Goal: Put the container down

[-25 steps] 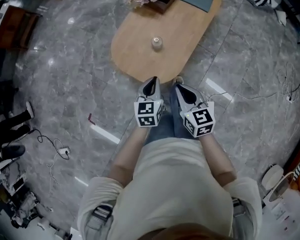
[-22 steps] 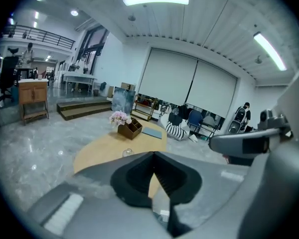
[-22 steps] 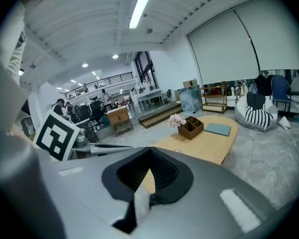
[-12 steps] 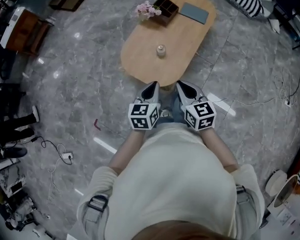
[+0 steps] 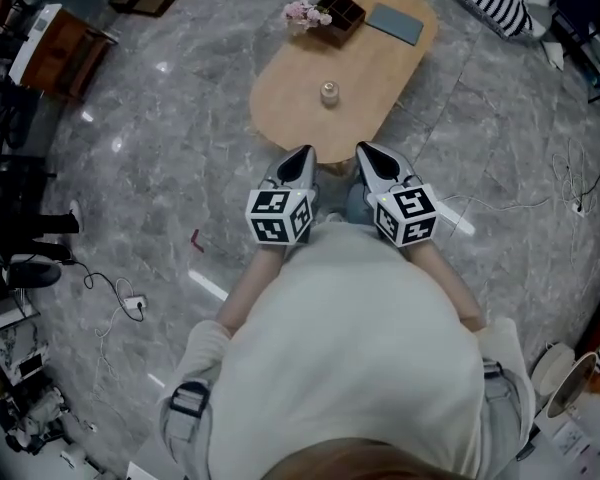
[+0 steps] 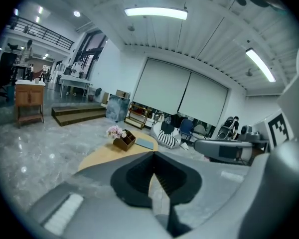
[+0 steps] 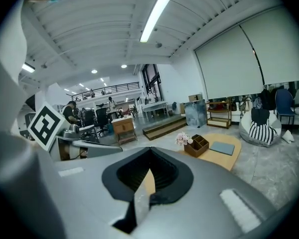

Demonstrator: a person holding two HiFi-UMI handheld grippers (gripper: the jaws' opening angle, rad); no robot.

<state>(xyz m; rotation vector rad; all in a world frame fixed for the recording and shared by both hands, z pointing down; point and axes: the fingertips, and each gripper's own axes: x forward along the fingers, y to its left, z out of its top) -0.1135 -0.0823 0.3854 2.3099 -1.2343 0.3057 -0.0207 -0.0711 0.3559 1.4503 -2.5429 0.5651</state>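
Left gripper (image 5: 301,156): we read its jaws as pressed together with nothing between them. In the head view it sits at centre frame, just below the near end of the table.
Right gripper (image 5: 364,150): its jaws are likewise closed and empty. It is level with the left gripper and just to the right of it.
Container (image 5: 329,92): a small pale jar standing upright near the middle of the tabletop, at upper centre of the head view. It is apart from both grippers and touched by neither.
Table (image 5: 280,108): an oval wooden top on a grey marble floor (image 5: 160,168).
Far end of table: we note a dark compartment box (image 5: 342,10) with pink flowers (image 5: 302,13) at its left side. A grey-blue flat pad (image 5: 396,24) lies to its right.
Person (image 5: 350,368): a pale shirt fills the lower centre of the head view.
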